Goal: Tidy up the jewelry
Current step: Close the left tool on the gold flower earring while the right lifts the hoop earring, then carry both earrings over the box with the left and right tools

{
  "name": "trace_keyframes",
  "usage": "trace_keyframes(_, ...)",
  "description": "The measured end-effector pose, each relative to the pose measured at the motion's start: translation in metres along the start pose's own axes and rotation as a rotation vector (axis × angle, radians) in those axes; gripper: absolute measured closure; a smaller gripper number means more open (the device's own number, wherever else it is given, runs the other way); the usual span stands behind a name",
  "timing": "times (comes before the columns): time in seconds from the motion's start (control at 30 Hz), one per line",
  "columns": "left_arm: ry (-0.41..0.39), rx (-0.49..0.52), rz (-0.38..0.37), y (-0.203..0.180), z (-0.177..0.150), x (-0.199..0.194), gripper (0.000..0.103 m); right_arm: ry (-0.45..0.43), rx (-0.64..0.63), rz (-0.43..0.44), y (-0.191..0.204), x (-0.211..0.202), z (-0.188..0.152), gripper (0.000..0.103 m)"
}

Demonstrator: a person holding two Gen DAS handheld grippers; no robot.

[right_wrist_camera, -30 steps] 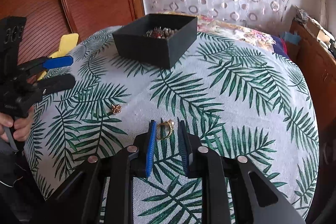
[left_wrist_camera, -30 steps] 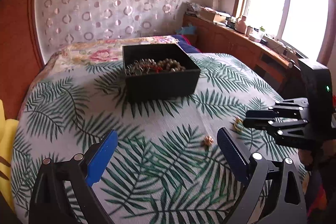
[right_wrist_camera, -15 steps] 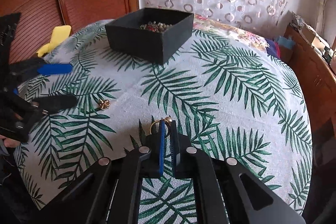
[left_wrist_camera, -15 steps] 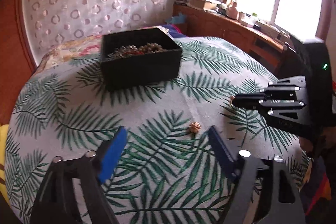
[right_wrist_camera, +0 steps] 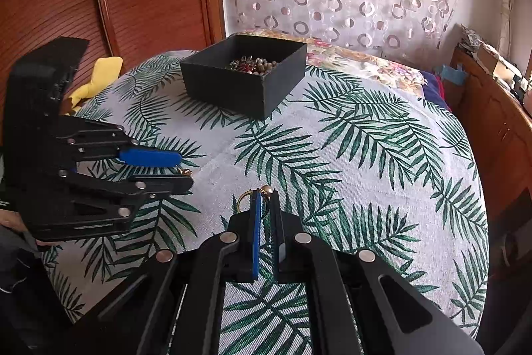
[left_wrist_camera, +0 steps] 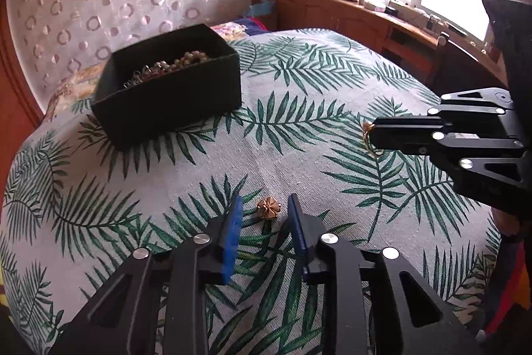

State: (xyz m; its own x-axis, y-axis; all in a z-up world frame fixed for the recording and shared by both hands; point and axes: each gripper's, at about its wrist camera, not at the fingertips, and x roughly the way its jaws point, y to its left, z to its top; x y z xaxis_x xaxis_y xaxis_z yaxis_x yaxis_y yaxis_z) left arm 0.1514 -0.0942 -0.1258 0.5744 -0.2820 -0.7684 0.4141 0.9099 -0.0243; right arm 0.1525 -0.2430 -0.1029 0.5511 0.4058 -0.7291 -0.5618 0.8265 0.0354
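Left wrist: two tongs, one ring [left_wrist_camera: 368, 135], one brooch [left_wrist_camera: 268, 207], one box [left_wrist_camera: 169, 88].

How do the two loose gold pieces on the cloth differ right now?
The gold ring is a thin open hoop with a small bead; the gold flower stud is a compact, petal-shaped lump. The ring is pinched in the right tongs, which are shut on it; the stud lies free between the open left tongs, untouched. Both are gold and outside the black box.
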Motion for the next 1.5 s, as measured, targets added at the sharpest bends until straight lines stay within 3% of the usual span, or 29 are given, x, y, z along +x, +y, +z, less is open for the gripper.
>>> trace_keyframes(0.07, 0.0, -0.004, -0.001, 0.001, 0.0, 0.001, 0.089, -0.004, 0.001, 0.003, 0.0, -0.001, 0.0, 0.097)
trace_keyframes(0.17, -0.002, -0.005, -0.01, 0.001, 0.0, 0.0, 0.089, -0.008, -0.003, 0.004, 0.0, -0.003, 0.0, 0.097)
trace_keyframes(0.57, -0.067, -0.043, 0.02, 0.02, 0.014, -0.02, 0.089, -0.046, -0.011, 0.013, 0.001, -0.001, 0.023, 0.097)
trace_keyframes(1.0, -0.142, -0.077, 0.089, 0.064, 0.059, -0.032, 0.089, -0.118, -0.034, 0.049, 0.002, 0.026, 0.1, 0.097)
trace_keyframes(1.4, -0.152, -0.128, 0.126, 0.102, 0.09, -0.013, 0.088, -0.083, -0.035, 0.073, 0.005, 0.07, 0.132, 0.096)
trace_keyframes(1.5, -0.153, -0.142, 0.127, 0.107, 0.092, -0.009, 0.08, -0.069, -0.034, 0.073, 0.004, 0.075, 0.133, 0.096)
